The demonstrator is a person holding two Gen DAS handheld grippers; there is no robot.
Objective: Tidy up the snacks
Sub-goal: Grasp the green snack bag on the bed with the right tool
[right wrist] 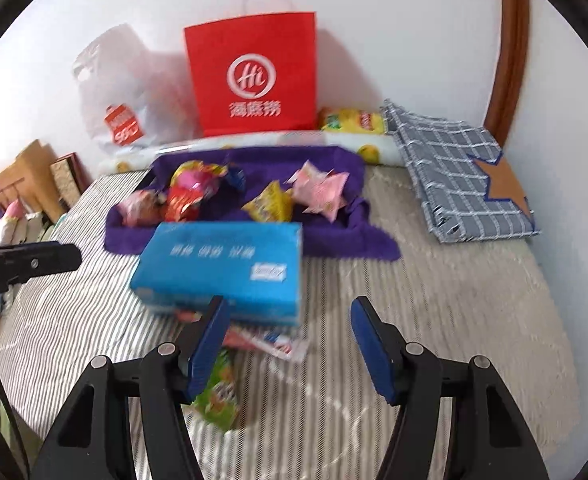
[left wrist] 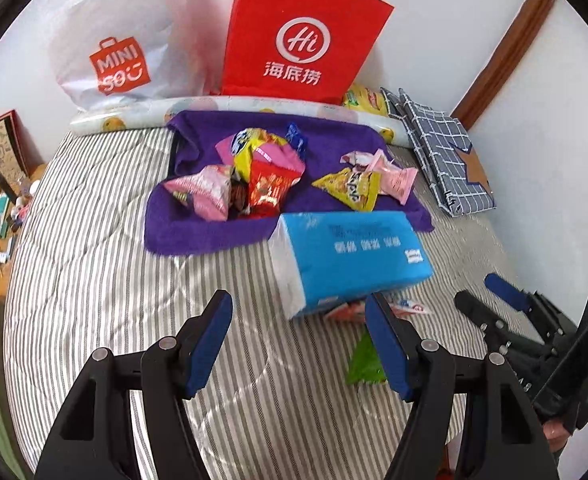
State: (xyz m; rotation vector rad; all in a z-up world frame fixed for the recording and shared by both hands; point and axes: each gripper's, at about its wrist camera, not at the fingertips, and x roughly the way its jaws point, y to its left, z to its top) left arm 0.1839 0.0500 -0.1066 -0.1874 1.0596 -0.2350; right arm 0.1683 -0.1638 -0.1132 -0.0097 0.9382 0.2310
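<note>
Hovering over striped bedding [left wrist: 93, 280], left gripper [left wrist: 298, 344] and right gripper [right wrist: 289, 348] jaws parted, empty

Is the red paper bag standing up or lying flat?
Standing up: the red paper bag rests upright against the wall, handles on top.

The bed [left wrist: 93, 280] wore a quilted striped cloth, matt and soft. The purple towel [left wrist: 197, 236] looked fuzzy terry. Snack packets [left wrist: 265, 184] were glossy crinkled foil; the tissue pack [left wrist: 354, 256] shiny plastic film. The red bag [left wrist: 302, 32] was matt paper, the white bag [left wrist: 125, 28] thin plastic, the checked fabric [left wrist: 442, 152] woven
</note>
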